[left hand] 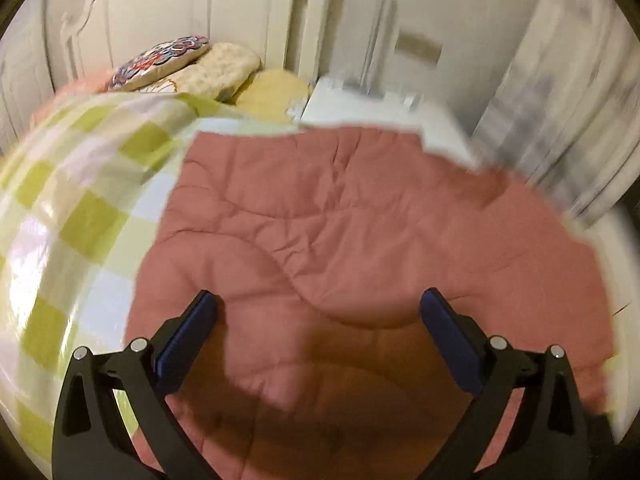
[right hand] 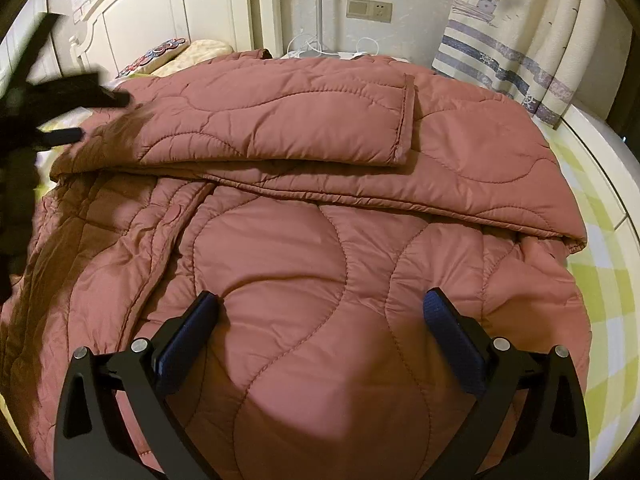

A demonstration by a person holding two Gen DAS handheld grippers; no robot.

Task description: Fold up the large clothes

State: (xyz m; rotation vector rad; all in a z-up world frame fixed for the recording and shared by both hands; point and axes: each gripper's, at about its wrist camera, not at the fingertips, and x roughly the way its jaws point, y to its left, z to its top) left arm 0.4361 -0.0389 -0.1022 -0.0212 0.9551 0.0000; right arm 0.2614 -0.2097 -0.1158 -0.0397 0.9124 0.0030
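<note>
Both of our jaws are wide open and hold nothing. Our left gripper (left hand: 319, 304) hangs over the pink coat (left hand: 340, 240), and we see its two blue pads (left hand: 188, 344) far apart with only coat between them. Our right gripper (right hand: 320, 304) hangs over the same pink coat (right hand: 304, 264), with its blue pads (right hand: 452, 340) spread just as wide.

We see the coat lying flat on the bed, on top of a green and white checked sheet (left hand: 80, 184). It is puffy, with wavy stitched lines all over it. In the right view, one sleeve (right hand: 280, 120) is folded across the top part of the coat, and its cuff end lies toward the right. A long fold runs across the coat just below that sleeve. The checked sheet (right hand: 600, 280) shows past the right edge of the coat.

In the right view, we also see our left gripper (right hand: 76, 116) as a dark blurry shape at the far left, by the coat's left edge.

Behind the coat we see pillows (left hand: 192, 64) against a white headboard (right hand: 160, 12). A curtain (right hand: 520, 40) with boats on it hangs at the right. The left view is blurry.
</note>
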